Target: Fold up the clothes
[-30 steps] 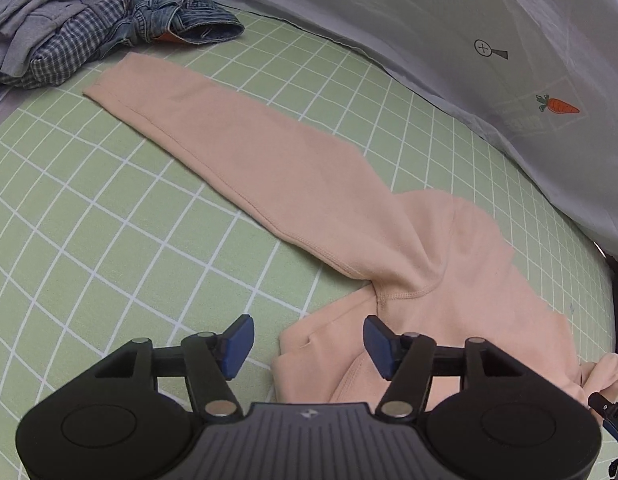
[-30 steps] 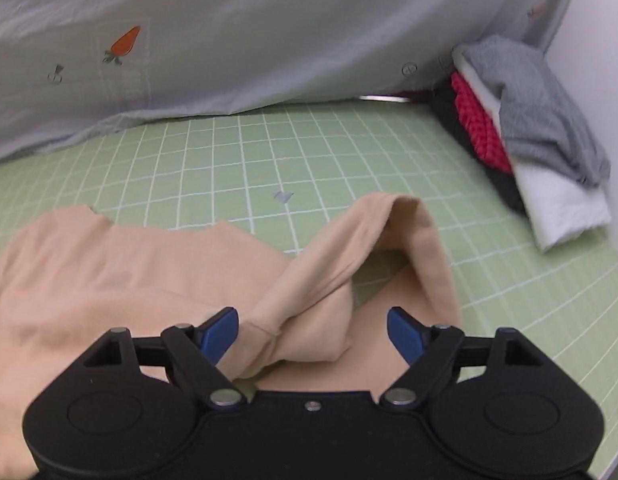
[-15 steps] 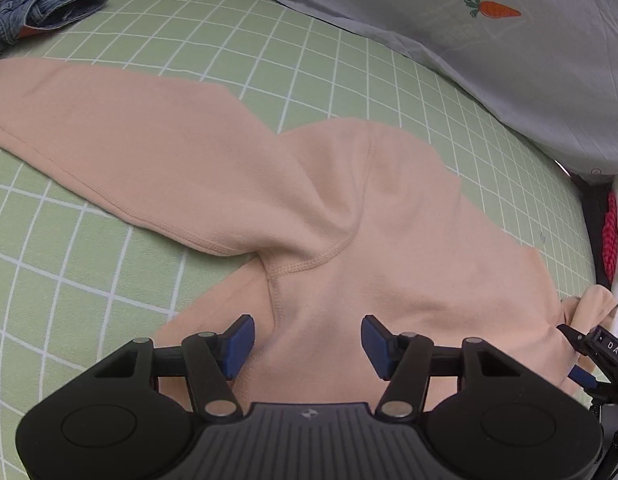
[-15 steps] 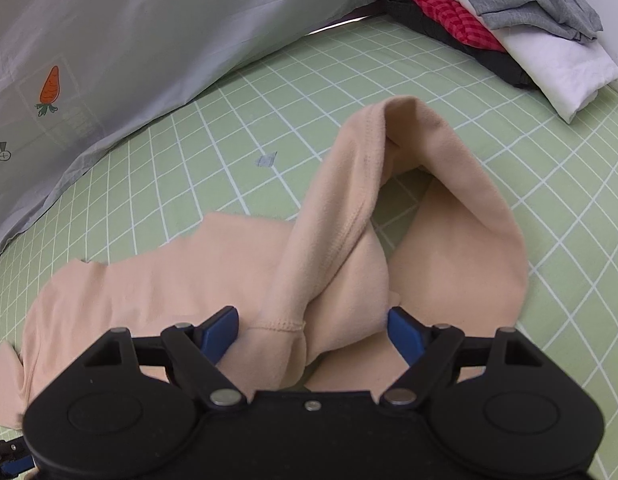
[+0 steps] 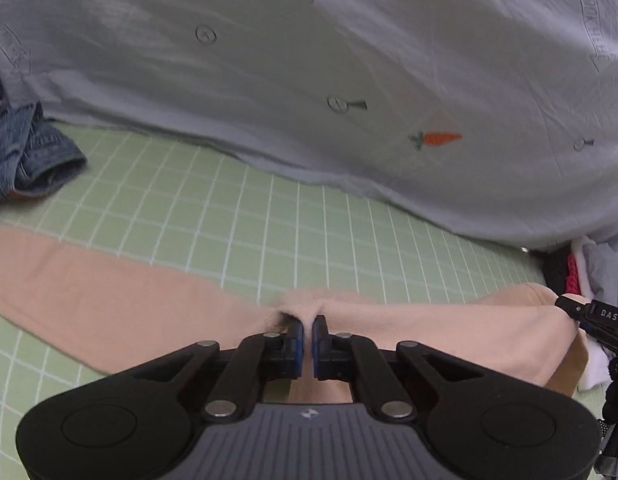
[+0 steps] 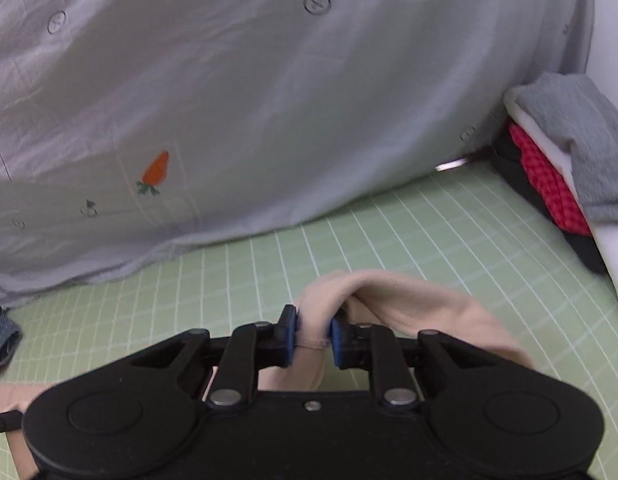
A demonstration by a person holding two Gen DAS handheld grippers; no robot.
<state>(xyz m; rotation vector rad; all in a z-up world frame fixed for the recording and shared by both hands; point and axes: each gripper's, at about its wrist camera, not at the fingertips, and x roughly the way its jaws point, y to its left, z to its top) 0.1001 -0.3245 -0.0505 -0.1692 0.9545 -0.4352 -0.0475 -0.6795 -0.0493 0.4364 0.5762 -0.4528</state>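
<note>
A peach sweatshirt (image 5: 109, 300) lies on the green grid mat (image 5: 229, 208), one sleeve stretched out to the left. My left gripper (image 5: 308, 330) is shut on a pinch of its fabric near the armpit. My right gripper (image 6: 313, 334) is shut on a bunched fold of the same sweatshirt (image 6: 389, 300), near a stitched hem, with cloth humped up just beyond the fingers. The right gripper's tip also shows at the right edge of the left wrist view (image 5: 589, 316).
A grey sheet with a carrot print (image 5: 435, 138) hangs along the back of the mat. Crumpled jeans (image 5: 29, 160) lie at the far left. A stack of folded clothes, grey, white, red and black (image 6: 561, 168), sits at the right.
Both grippers were open over the sweatshirt; both have closed on its fabric. Both views have tipped up toward the back sheet.
</note>
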